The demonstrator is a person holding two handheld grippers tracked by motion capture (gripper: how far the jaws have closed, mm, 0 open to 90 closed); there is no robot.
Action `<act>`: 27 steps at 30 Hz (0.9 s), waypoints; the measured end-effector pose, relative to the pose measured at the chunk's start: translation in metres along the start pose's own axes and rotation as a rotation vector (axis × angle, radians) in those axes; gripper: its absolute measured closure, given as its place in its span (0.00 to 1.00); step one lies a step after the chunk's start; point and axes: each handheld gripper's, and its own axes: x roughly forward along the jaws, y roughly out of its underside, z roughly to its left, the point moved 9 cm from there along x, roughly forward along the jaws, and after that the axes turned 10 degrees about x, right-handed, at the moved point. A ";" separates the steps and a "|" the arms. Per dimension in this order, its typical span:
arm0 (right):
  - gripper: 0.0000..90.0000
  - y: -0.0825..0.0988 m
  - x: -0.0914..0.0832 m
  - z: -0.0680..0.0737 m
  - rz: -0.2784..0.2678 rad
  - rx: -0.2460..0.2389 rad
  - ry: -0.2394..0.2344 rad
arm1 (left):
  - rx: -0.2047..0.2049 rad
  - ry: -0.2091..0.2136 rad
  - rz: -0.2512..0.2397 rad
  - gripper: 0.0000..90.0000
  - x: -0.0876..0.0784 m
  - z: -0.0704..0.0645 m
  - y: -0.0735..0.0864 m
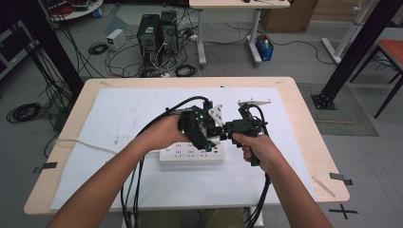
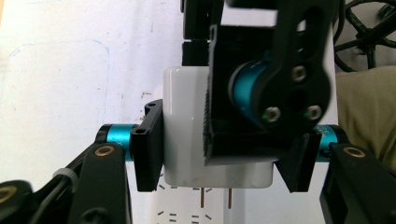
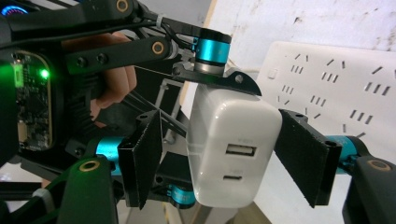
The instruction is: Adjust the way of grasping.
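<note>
No legible text, brand, or number. The white charger [image 3: 233,154] bears faint, unreadable print above its USB port; the power strip [image 3: 336,79] shows only socket slots.

A mat [image 1: 142,118] is spread on the worktop [image 1: 304,118], and a power strip [image 1: 190,154] is laid on the mat near the front edge. A charger [image 3: 231,149] is held just above the strip, clamped by the left tool [image 1: 209,142]; the right tool [image 3: 224,158] is set around it from the right, with a gap at each pad.
</note>
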 end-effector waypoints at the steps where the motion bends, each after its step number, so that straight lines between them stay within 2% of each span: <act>1: 0.38 0.000 0.000 -0.001 0.000 0.006 -0.006 | 0.003 -0.001 0.001 0.47 0.000 0.000 0.000; 9: 0.51 -0.002 0.002 -0.003 0.007 0.053 -0.046 | 0.005 -0.008 0.000 0.47 0.000 0.001 0.001; 15: 0.59 -0.001 0.003 -0.004 0.022 0.052 -0.064 | 0.010 -0.016 -0.011 0.47 0.000 0.001 -0.002; 18: 0.66 -0.001 0.003 -0.004 0.021 0.044 -0.060 | 0.016 -0.024 -0.005 0.47 0.001 0.001 -0.002; 23: 0.69 -0.003 0.003 -0.006 0.003 0.052 -0.049 | 0.030 -0.044 0.015 0.47 0.002 0.002 -0.002; 24: 0.69 -0.003 0.003 -0.006 0.001 0.049 -0.051 | 0.017 -0.034 0.018 0.44 0.003 0.001 -0.002; 25: 0.69 -0.003 0.002 -0.007 -0.005 0.041 -0.038 | 0.010 -0.039 0.028 0.31 0.003 0.002 0.000; 27: 0.69 -0.004 0.000 -0.009 -0.013 0.031 -0.022 | 0.013 -0.040 0.042 0.27 0.002 0.002 0.004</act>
